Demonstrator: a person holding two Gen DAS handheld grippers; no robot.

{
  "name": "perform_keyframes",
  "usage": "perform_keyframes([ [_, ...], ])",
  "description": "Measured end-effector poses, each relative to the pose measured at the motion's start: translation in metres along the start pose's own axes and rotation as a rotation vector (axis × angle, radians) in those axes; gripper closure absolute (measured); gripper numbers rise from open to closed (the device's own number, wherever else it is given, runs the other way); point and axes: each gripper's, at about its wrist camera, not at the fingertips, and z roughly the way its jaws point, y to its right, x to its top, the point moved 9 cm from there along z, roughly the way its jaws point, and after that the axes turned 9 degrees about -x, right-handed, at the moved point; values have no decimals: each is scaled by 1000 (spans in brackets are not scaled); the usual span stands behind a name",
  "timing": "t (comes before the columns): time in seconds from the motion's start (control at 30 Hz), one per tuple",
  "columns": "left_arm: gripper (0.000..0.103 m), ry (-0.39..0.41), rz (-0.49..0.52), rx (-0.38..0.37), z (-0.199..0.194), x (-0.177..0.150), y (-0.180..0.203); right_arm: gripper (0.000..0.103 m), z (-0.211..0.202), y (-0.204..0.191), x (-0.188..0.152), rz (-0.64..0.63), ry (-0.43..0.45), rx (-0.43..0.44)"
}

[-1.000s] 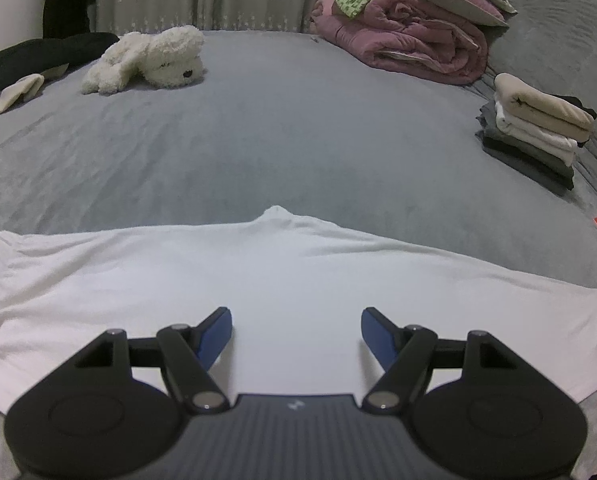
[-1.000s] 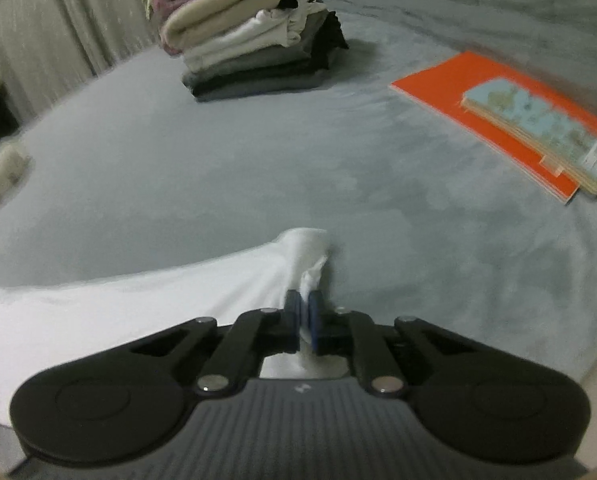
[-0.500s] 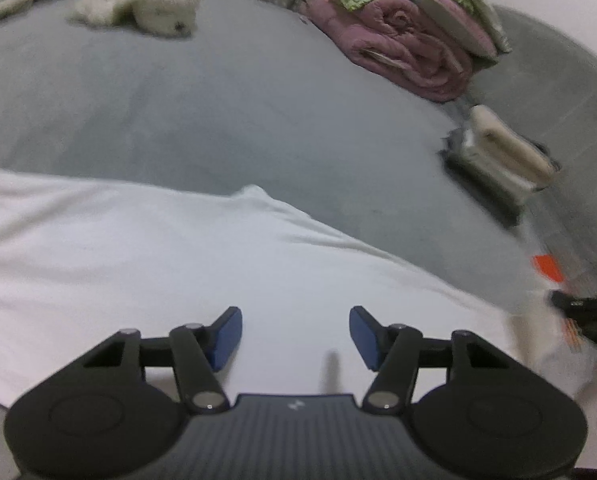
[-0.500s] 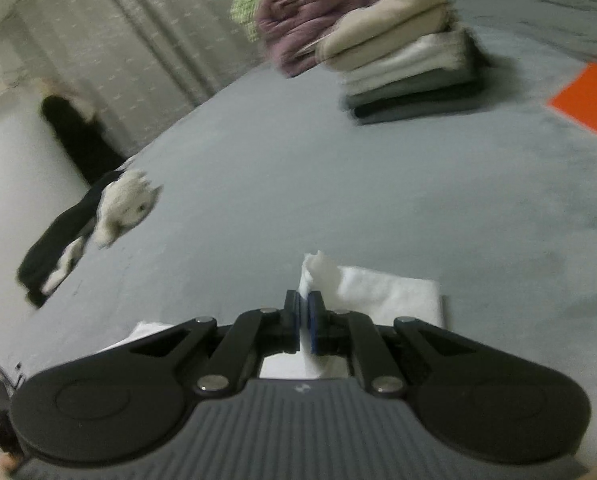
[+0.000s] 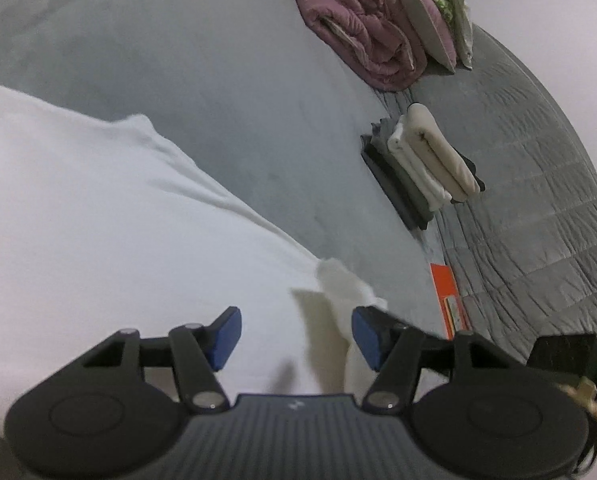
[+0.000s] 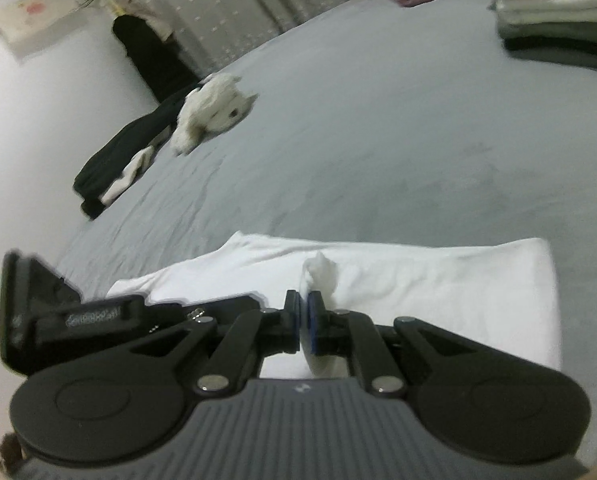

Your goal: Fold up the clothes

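Right wrist: right gripper point(image 6: 304, 320) clenched on white shirt point(image 6: 438, 280) corner; left gripper point(image 5: 296, 338) released above shirt; thin pinch may slip, fold collapses.

Both grippers, left gripper point(image 5: 296, 336) and right gripper point(image 6: 303, 322), are black with ribbed grey housings, silver pivot screws and blue-padded jaws.

A white plush dog point(image 6: 212, 110) lies on the grey bedspread point(image 6: 378, 128) beside a black garment point(image 6: 118, 152). A pink quilt point(image 5: 362, 28) sits near an orange booklet point(image 5: 446, 296). Dotted curtains point(image 6: 234, 8) hang behind.
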Motion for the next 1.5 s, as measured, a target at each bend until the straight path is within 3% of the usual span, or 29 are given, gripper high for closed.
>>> perform_keyframes([
  [0.23, 41, 9, -50, -16, 19, 6, 2, 94, 8, -6, -14, -19, -31, 29],
  [0.3, 48, 11, -44, 2, 25, 6, 3, 94, 11, -8, -17, -24, -39, 34],
  [0.37, 69, 15, -37, 24, 29, 6, 3, 94, 13, -9, -20, -30, -44, 31],
  [0.4, 73, 20, -34, 38, 30, 7, 2, 94, 14, -10, -21, -33, -44, 29],
  [0.47, 101, 37, -23, 74, 30, 9, 0, 94, 16, -10, -23, -30, -43, 25],
  [0.8, 102, 115, 87, 133, 2, 27, 1, 94, 13, -30, -16, 9, 34, 52],
  [1.0, 102, 160, 127, 162, -30, 44, -5, 94, 25, -70, -15, -19, 38, 88],
  [1.2, 102, 224, 154, 249, -72, 63, -19, 94, 44, -115, -12, -21, 30, 154],
  [1.5, 102, 299, 119, 332, -135, 88, -52, 94, 77, -177, -16, -36, -7, 231],
])
